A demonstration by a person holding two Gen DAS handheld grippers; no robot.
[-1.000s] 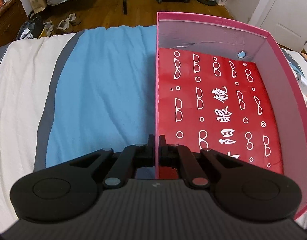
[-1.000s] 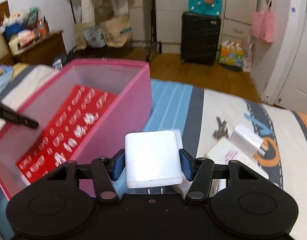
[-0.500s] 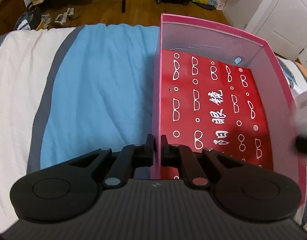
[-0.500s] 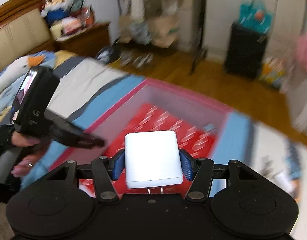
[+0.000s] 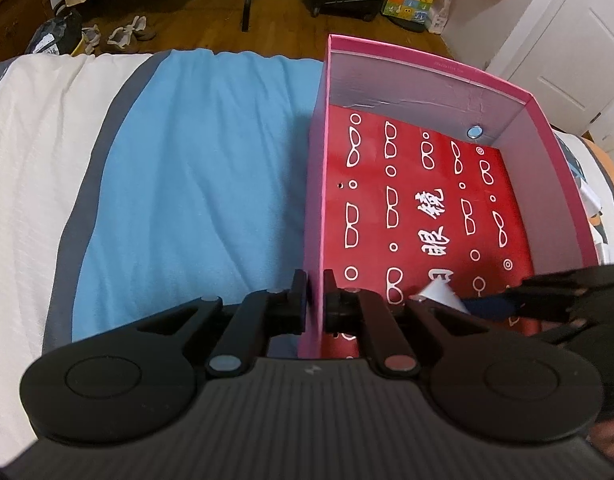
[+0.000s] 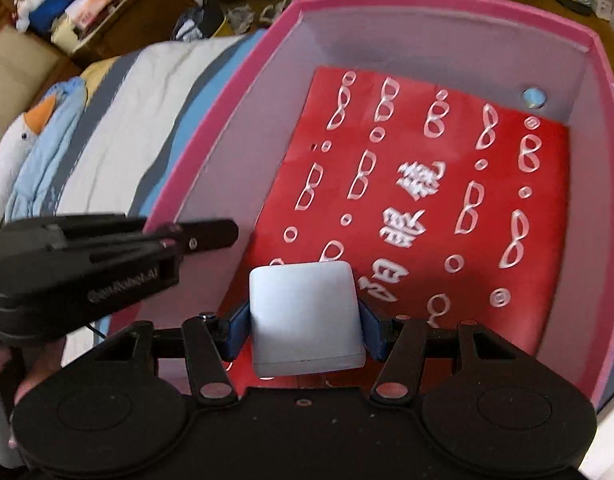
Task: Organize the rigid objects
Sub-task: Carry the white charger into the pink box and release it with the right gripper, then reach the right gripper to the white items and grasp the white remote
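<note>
Right wrist: fingers [image 6: 303, 330] clamp white charger [image 6: 305, 316] upright, prongs toward cam.

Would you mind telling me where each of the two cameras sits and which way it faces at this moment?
Left wrist: sits on the left hand-held gripper, looking steeply down along fingers clamped on the left wall of the pink box; blue bedspread alongside. The right hand-held gripper enters at lower right.
Right wrist: sits on the right hand-held gripper, looking down into the pink box; its fingers hold a white block. The left hand-held gripper and a hand show at left.
Shared: the box, its red patterned floor, and each other's gripper.
</note>
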